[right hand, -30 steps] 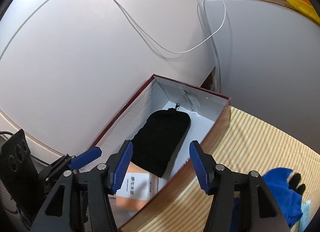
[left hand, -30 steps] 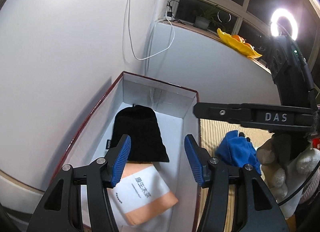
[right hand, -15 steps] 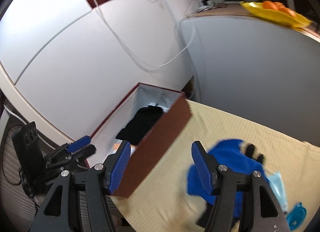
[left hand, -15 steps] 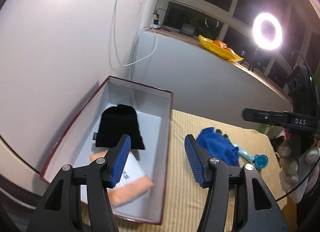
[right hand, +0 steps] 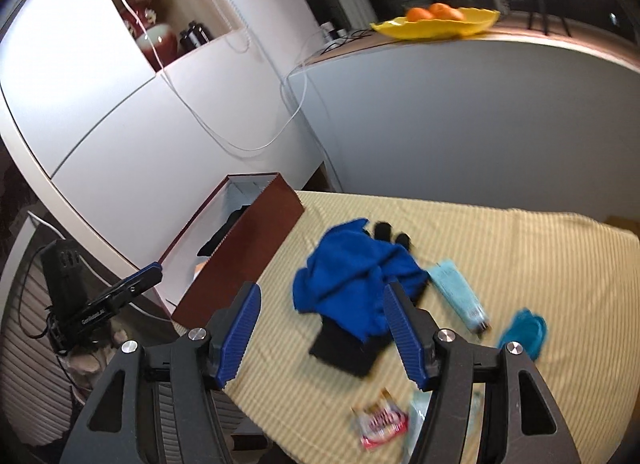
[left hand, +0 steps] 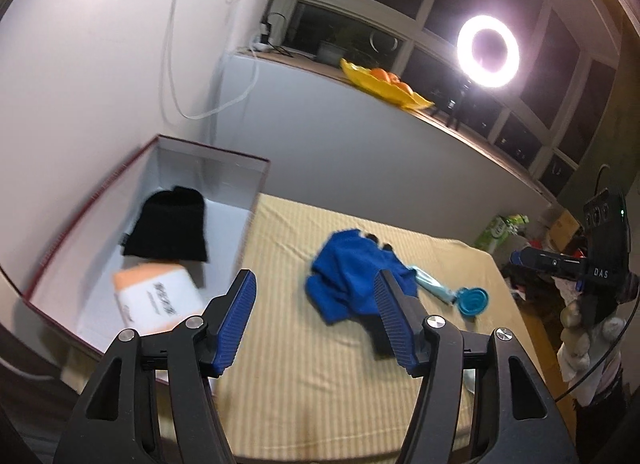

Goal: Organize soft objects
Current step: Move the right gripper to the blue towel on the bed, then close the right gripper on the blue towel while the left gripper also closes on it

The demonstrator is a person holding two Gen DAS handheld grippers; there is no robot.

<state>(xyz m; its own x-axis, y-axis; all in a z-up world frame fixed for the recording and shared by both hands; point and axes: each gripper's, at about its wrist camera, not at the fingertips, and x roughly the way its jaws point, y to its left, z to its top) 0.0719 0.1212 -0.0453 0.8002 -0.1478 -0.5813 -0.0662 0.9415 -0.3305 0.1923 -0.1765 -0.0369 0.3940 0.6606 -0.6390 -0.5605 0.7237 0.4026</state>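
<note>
A dark red box [left hand: 60, 242] with a white inside stands at the table's left; it also shows in the right wrist view [right hand: 256, 240]. In it lie a black knit hat [left hand: 170, 224] and an orange-and-white packet [left hand: 158, 298]. A crumpled blue cloth [left hand: 352, 276] lies on the striped yellow table cover, over a black glove [right hand: 346, 348]; the cloth also shows in the right wrist view [right hand: 352, 280]. My left gripper [left hand: 316, 320] is open and empty above the table, near the box's right wall. My right gripper [right hand: 320, 330] is open and empty above the cloth.
A pale blue tube [right hand: 460, 296] and a blue collapsible cup [right hand: 524, 330] lie right of the cloth. A red-and-white snack wrapper [right hand: 380, 424] lies near the table's front edge. White cabinet walls stand behind the box. A yellow fruit dish [right hand: 436, 24] sits on the sill.
Both grippers have pulled back from over the box and swung right and up. The views now take in the table with the blue cloth. Both stay open and empty.
</note>
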